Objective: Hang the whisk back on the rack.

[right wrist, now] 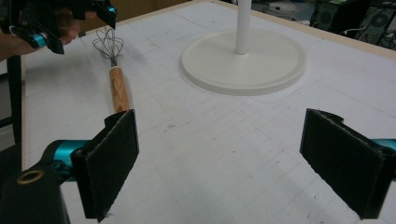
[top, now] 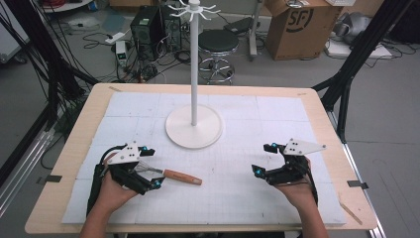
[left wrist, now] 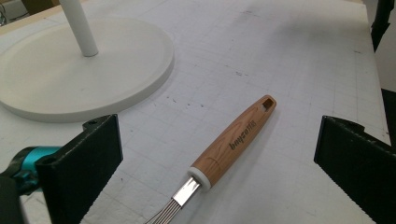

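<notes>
White padded matting covers the wooden table [top: 74, 144], and the floor beyond is cluttered with cables, a black stool [top: 218, 42] and a cardboard box [top: 297, 25] at the upper right of the frame. On the mat, lower left of centre in the high view, lies a whisk [top: 171, 174] with a wooden handle, its wire head under the left gripper [top: 148, 167] and its handle pointing right. That gripper's 2 jaws stand wide apart on either side of the whisk, touching nothing; the left gripper view has the handle [left wrist: 233, 140] running up the middle between them.

The step in hand looks like picking up the whisk. To do it well, I would lower the jaws squarely across the handle near the white collar, not the springy wires, and close firmly so it cannot roll.

At the lower right, the right gripper [top: 264, 159] hovers over bare mat, jaws also spread wide and holding nothing. A white stand [top: 193, 126] with hooks on top rises at centre, just beyond the whisk; its broad base sits near but apart, so a lift should clear it.
</notes>
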`<state>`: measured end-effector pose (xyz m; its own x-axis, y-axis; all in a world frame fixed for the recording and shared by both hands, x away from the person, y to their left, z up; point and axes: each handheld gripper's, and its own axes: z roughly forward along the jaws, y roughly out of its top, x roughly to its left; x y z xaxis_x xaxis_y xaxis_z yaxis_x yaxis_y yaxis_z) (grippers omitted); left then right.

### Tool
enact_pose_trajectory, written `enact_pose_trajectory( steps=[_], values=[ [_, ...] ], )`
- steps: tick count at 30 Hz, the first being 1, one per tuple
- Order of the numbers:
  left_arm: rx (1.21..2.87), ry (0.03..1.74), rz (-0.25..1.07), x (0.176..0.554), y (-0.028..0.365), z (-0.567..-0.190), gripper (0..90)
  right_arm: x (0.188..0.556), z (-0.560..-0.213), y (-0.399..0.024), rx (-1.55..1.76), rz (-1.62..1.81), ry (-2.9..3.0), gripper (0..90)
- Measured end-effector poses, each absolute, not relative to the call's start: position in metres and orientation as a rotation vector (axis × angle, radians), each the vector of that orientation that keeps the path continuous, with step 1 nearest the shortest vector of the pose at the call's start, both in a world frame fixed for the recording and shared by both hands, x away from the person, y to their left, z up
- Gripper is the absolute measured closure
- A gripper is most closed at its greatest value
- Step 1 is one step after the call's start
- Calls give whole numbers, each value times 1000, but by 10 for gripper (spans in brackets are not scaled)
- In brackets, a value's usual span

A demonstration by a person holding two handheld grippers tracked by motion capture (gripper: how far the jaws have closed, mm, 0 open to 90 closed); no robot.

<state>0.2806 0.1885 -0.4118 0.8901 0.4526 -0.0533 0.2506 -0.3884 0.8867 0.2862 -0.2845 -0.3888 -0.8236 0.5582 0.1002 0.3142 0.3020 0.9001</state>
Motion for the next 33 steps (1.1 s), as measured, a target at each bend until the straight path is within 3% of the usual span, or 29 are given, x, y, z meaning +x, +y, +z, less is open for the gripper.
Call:
enact_pose_trajectory(
  steps=[8,28,33],
  values=[
    [2076,513,235,289,176,-405,16,286,-388,-286,794,1532,2334,109],
    [2525,439,213,310,132,-412,17,287,-391,-280,782,1507,2377,110],
    [2627,405,170,315,123,-412,96,287,-392,-277,784,1500,2394,110]
  ],
)
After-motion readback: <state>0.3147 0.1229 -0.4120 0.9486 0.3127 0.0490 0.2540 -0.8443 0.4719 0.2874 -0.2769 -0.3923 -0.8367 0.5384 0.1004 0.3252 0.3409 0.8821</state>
